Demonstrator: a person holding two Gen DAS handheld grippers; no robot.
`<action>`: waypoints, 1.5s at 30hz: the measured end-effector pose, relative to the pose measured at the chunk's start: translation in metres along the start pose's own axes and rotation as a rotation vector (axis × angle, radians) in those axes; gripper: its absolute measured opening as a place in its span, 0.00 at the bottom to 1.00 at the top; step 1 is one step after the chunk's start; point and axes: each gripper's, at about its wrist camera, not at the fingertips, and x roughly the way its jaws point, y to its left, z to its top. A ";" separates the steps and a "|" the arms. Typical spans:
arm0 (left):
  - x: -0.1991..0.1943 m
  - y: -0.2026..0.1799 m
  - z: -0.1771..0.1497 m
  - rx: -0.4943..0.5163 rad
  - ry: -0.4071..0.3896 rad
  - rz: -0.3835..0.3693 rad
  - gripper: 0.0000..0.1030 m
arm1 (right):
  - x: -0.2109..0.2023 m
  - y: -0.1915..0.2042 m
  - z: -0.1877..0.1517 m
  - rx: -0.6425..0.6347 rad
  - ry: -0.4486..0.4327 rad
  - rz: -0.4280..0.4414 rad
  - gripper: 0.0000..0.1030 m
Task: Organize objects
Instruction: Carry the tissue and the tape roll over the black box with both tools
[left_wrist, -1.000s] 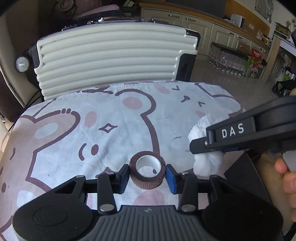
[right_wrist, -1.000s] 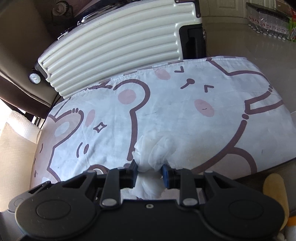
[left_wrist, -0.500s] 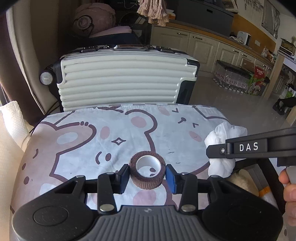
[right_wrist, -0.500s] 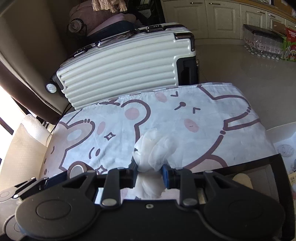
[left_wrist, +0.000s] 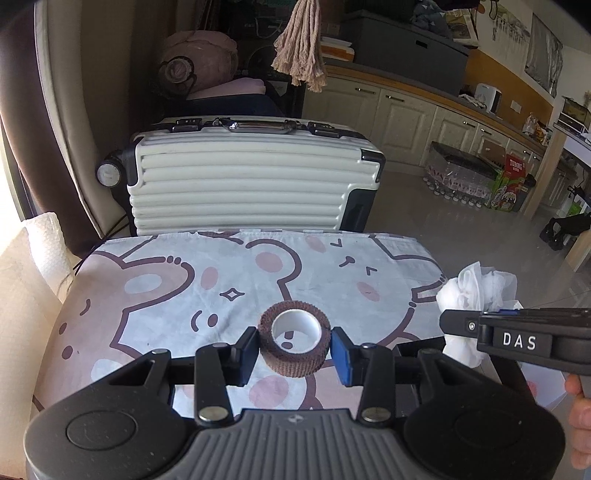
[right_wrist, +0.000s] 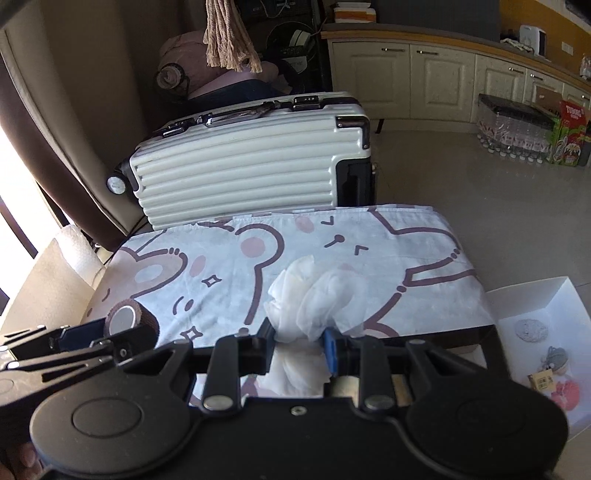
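Both lifted: ridged brown tape roll, crumpled white tissue.

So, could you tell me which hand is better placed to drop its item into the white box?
Probably the right: its gripper, holding the white wad, is beside the white box; the left gripper holds the brown roll farther away.

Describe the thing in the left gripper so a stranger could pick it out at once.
Start at the bear-print cloth in front of the ribbed white suitcase. Above its near edge, the left gripper is shut on a brown bandage roll. Its white hollow core and crinkled brown sides set it apart from the crumpled white tissue in the right gripper.
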 end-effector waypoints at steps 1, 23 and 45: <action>-0.002 -0.002 0.000 0.001 -0.001 -0.003 0.42 | -0.003 -0.002 -0.002 -0.008 -0.002 -0.010 0.27; -0.027 -0.034 -0.009 0.036 0.029 0.000 0.42 | -0.038 -0.033 -0.026 -0.097 -0.015 -0.119 0.27; 0.003 -0.066 -0.010 0.048 0.069 -0.092 0.42 | -0.008 -0.078 -0.035 -0.095 0.022 -0.215 0.27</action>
